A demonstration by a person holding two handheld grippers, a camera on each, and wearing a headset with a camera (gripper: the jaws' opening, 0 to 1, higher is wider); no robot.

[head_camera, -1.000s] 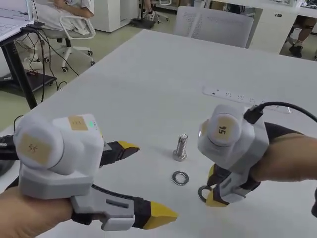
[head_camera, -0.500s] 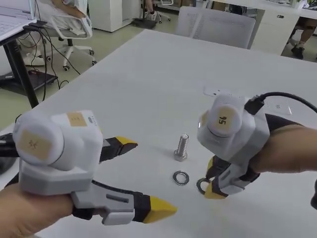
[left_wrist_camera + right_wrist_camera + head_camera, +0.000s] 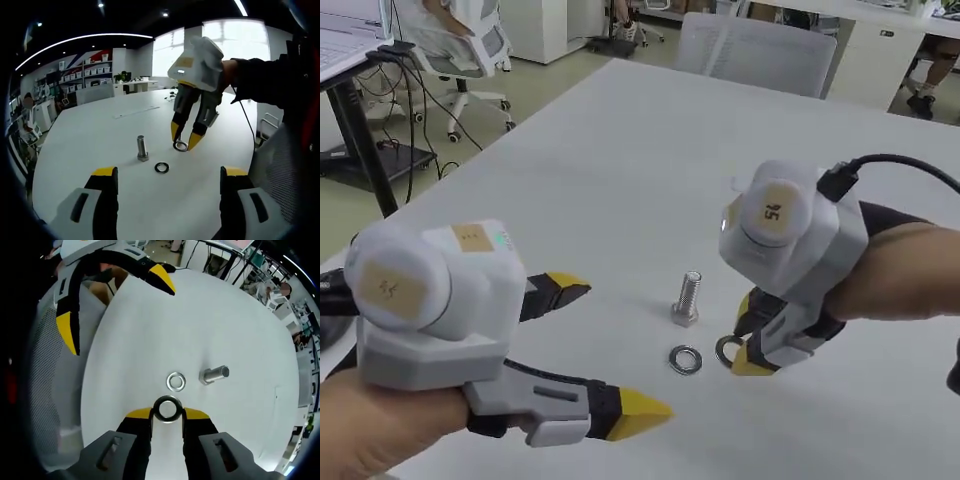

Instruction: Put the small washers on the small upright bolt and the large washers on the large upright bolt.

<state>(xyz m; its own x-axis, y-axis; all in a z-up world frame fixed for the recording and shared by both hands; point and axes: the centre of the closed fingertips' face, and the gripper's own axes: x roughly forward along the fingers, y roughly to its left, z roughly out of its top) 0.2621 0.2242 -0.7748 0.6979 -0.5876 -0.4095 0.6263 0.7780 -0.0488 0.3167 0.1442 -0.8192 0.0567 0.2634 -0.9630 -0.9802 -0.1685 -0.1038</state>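
1. Here we see the right gripper [image 3: 167, 412] with its jaws drawn close on a washer [image 3: 167, 399], which is pinched by its rim between the yellow tips.
2. In the head view this washer [image 3: 724, 349] hangs low at the tips of the right gripper [image 3: 740, 355], near the white table [image 3: 620, 180]. We cannot tell whether it touches the surface.
3. We find an upright bolt [image 3: 687, 297] standing head down on the table, just beside the pinched washer and apart from it.
4. A second washer [image 3: 673, 358] lies flat on the table, just in front of the bolt and beside the right gripper's tips.
5. The left gripper [image 3: 610, 350] hovers nearer to us with its jaws spread wide and nothing between them.
6. In the left gripper view the bolt [image 3: 142, 148], the second washer [image 3: 156, 167] and the right gripper [image 3: 182, 141] all sit ahead of the wide jaws.
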